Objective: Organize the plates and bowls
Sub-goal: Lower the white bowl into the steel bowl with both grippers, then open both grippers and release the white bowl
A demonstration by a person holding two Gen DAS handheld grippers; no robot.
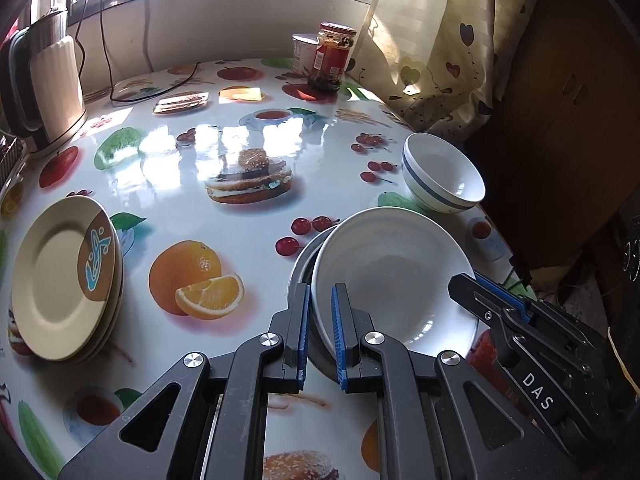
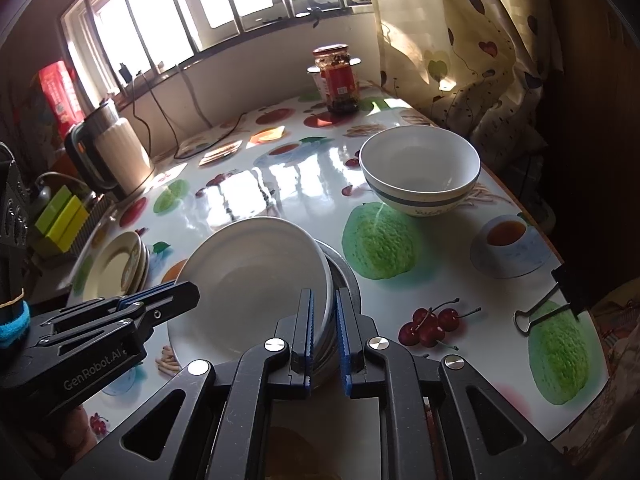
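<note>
**A:** Where's the dish you're working on?

**B:** The white plate point(image 1: 394, 276) sits tilted on a metal dish point(image 1: 301, 276) at the near right part of the desk point(image 1: 224, 216). Its rim runs between the fingers of both of my grippers: my left gripper point(image 1: 320, 330) straddles the near-left edge, my right gripper point(image 2: 323, 336) the near-right edge.

**A:** Are they clamped?

**B:** Both are narrowed around the rim, with the blue pads close on either side. I can't tell if they actually press it; a thin gap seems to show on each.

**A:** So which way does it go from here?

**B:** I judge that turns on one thing: the plate lies straight ahead of both grippers, held from opposite sides, so neither arm is nearer. The stack of beige plates point(image 1: 66, 276) is well off to my left, and the striped bowl point(image 1: 442, 174) stands just beyond, to the right.

**A:** Anything else around?

**B:** A kettle point(image 1: 44, 84) far left, a jar point(image 1: 331, 58) by the curtain.
</note>
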